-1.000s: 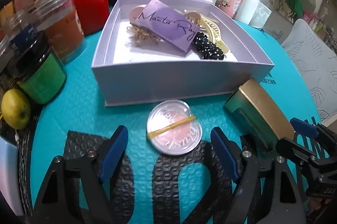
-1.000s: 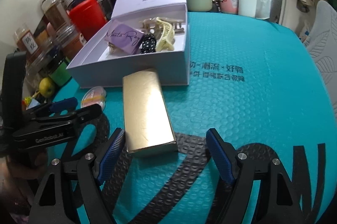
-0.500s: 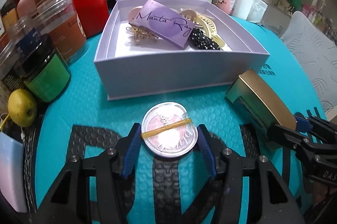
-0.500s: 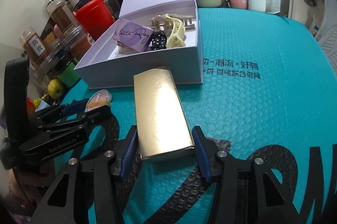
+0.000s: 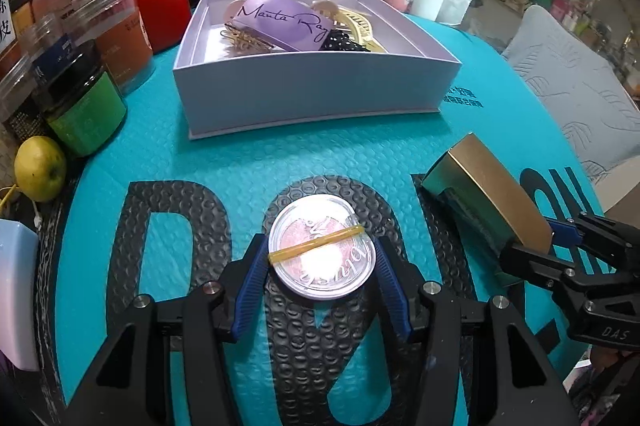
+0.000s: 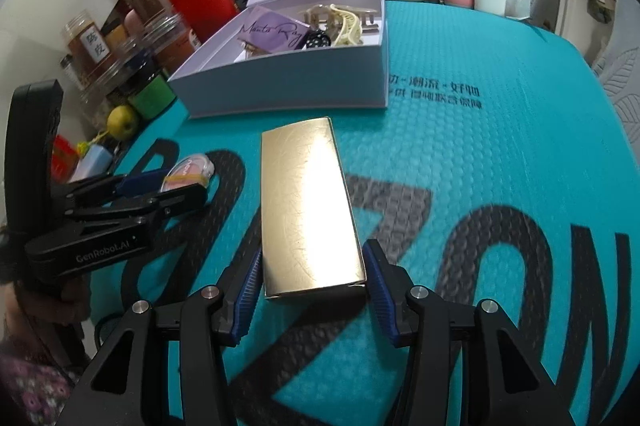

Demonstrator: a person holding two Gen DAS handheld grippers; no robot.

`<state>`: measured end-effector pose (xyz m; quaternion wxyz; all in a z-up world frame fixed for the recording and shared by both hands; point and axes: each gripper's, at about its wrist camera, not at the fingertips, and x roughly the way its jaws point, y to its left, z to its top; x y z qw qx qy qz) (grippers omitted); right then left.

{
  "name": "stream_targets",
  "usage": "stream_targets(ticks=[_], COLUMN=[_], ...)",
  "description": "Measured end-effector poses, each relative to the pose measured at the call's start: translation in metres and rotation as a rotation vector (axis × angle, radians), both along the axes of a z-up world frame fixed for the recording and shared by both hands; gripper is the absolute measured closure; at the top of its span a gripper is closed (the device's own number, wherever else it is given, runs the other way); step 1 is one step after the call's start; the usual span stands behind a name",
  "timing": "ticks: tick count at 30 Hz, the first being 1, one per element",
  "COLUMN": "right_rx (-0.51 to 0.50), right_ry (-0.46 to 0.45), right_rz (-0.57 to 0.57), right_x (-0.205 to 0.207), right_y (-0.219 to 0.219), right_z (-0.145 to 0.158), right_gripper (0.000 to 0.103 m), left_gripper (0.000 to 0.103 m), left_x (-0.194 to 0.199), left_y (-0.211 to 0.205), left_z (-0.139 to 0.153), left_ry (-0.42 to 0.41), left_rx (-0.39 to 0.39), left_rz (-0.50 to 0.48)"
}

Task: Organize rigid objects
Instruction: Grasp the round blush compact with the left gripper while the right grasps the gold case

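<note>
Left gripper [image 5: 322,266] clamps round compact [image 5: 322,252]; right gripper [image 6: 312,284] clamps gold box [image 6: 306,209] near end

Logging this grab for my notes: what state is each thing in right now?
Left gripper: shut on the round case.
Right gripper: shut on the gold box.
Round case: closed, rubber band across lid.
Gold box: closed, lying flat.
White box: lid open, hair clips inside.

You see a teal bubble-textured mat [image 5: 248,161] with big black letters, a pale lilac box [image 5: 312,97], a purple card [image 5: 286,19] in black script, a black white-dotted clip [image 5: 344,41], a shiny gold case [image 6: 306,201], and a clear pink compact [image 5: 322,252] crossed by a yellow band [image 5: 316,248].
</note>
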<state>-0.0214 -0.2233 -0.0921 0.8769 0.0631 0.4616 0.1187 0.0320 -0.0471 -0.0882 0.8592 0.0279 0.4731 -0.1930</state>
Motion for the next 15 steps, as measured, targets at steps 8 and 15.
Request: stream_targets(ticks=[8,15], right_rx=[0.016,0.016], right_ry=[-0.004,-0.03], right_rz=[-0.002,-0.003], right_x=[0.008,0.017], right_y=[0.001,0.008], right_z=[-0.006,-0.007], right_gripper=[0.033,0.029], left_gripper=[0.029,0.025], left_x=[-0.001,0.0], left_y=[-0.006,-0.011], left_z=[-0.002,-0.003], left_ry=[-0.018,-0.033], left_rx=[-0.012,-0.013], left_rz=[-0.051,-0.031])
